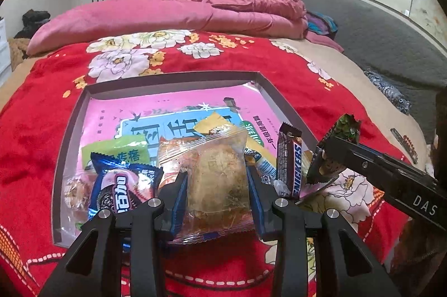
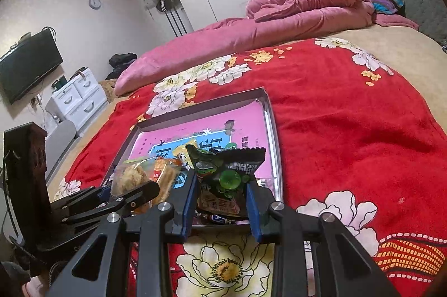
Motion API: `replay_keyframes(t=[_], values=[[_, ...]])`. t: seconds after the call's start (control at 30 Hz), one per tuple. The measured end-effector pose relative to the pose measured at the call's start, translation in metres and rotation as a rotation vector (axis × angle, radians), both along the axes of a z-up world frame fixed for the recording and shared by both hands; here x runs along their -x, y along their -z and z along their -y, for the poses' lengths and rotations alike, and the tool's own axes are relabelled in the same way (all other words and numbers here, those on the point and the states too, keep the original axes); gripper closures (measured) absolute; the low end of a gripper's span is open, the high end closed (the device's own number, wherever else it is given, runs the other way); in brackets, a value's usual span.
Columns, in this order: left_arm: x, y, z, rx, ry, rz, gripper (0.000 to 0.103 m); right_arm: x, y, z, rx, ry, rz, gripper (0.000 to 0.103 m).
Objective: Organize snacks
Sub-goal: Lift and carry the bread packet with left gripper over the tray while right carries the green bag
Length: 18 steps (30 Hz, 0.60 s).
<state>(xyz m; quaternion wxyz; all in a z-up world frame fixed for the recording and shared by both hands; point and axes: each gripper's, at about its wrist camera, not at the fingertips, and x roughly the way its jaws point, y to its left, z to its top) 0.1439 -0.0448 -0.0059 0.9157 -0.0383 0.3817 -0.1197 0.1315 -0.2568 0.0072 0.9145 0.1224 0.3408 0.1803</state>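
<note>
Snacks are being gathered into a shallow tray (image 1: 73,126) laid on the red floral blanket (image 1: 39,112), presumably so loose packets stay together. A clear packet (image 1: 218,179) holding a pale, crumbly cake is clamped between the blue pads of the left gripper (image 1: 216,186) and held above the tray's near edge. A dark green crinkled packet (image 2: 223,176), serrated along its top, is pinched by the right gripper (image 2: 222,195) over the tray's near right corner. Both are judged ready for placing. An Oreo packet (image 1: 123,185) lies by the near left corner, and a Snickers bar (image 1: 290,163) leans at the right edge.
</note>
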Motion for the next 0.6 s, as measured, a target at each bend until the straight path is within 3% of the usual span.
replay_keyframes(t=[0.6], values=[[-0.014,0.012,0.003,0.011,0.018,-0.044,0.062,-0.009,0.009,-0.014,0.024,-0.054,-0.042,0.071]])
